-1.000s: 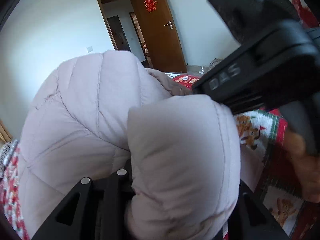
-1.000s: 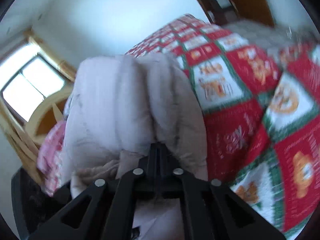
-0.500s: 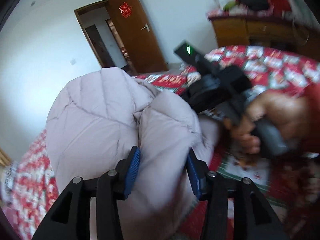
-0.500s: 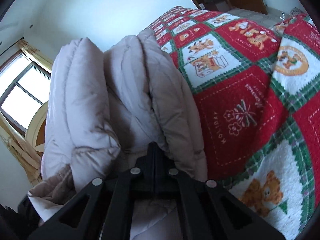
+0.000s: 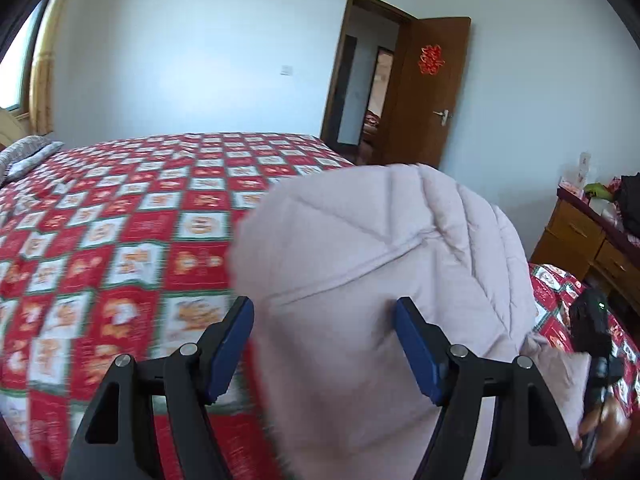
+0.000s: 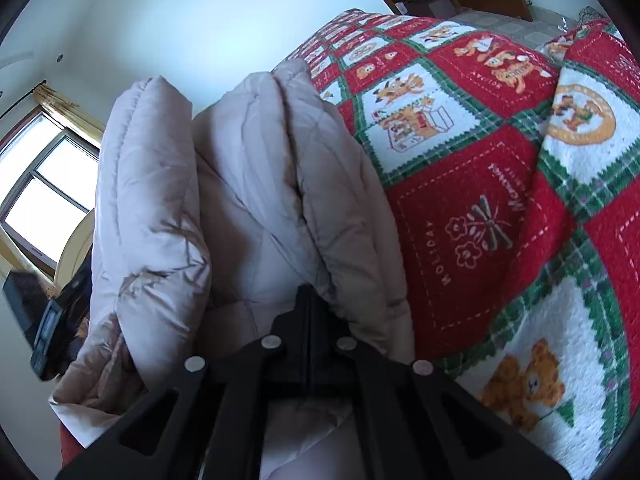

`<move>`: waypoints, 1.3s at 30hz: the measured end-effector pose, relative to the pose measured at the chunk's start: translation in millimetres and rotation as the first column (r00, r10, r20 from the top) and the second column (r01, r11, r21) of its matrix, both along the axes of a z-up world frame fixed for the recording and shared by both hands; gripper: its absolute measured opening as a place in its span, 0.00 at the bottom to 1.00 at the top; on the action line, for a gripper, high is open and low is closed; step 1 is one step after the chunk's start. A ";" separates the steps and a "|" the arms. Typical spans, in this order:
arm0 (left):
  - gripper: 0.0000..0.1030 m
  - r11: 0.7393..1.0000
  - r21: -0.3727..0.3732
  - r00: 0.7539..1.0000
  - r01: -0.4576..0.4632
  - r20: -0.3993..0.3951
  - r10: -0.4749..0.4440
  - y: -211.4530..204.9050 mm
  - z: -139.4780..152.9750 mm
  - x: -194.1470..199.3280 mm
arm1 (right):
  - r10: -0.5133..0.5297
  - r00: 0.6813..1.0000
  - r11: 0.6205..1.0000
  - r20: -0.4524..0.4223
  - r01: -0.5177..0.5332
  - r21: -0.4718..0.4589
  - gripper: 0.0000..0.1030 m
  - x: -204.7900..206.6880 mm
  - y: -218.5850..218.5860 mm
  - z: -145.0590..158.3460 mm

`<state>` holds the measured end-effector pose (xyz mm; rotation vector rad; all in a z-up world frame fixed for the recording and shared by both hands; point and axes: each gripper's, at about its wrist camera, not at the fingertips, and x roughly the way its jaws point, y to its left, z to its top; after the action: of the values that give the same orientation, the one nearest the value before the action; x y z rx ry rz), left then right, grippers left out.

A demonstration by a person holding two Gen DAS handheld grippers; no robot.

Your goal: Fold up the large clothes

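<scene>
A pale pink puffer jacket [image 5: 380, 240] lies bundled on the red patchwork quilt [image 5: 120, 220] of a bed. My left gripper [image 5: 324, 308] is level with its near end. Its jaws are opening, and the jacket's bulk still sits between the blue pads [image 5: 416, 348] without being squeezed. In the right wrist view the jacket [image 6: 248, 160] stands in thick upright folds. My right gripper [image 6: 307, 292] is shut on a fold at the jacket's near edge. The right gripper's body [image 5: 596, 332] and the hand holding it [image 5: 604, 420] show at the lower right of the left wrist view.
The quilt [image 6: 480, 200] spreads wide to the left of the jacket. A brown door [image 5: 428, 92] stands open behind the bed. A wooden dresser [image 5: 580, 232] with clutter is at the right. A window [image 6: 44, 184] and a grey pillow [image 5: 24, 152] are at the bed's head.
The left gripper's jaws have spread wide and let go of the jacket fold. The left hand swung back and rolled, so more bed shows. The right gripper stays shut on the jacket.
</scene>
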<state>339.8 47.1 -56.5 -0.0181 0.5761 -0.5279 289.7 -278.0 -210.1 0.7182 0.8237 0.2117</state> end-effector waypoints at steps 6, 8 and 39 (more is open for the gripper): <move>0.70 0.968 0.249 1.000 -0.023 -0.011 0.026 -70.6 -25.1 -3.0 | -0.010 1.000 1.000 0.003 0.010 -0.018 0.00 -0.4 -0.1 -0.5; 0.70 0.946 0.320 0.999 -0.039 0.034 0.029 -83.7 -28.3 -12.7 | -0.016 1.000 1.000 0.003 0.016 -0.022 0.00 -1.3 0.1 -0.5; 0.73 0.970 0.237 0.998 -0.058 0.027 0.053 -68.3 -51.1 -0.3 | -0.042 0.998 0.990 0.055 0.049 -0.134 0.29 33.6 4.6 18.6</move>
<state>339.6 -21.2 -107.6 0.1982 0.6144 -0.4018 323.4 -273.4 -191.6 0.6010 0.7637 0.1319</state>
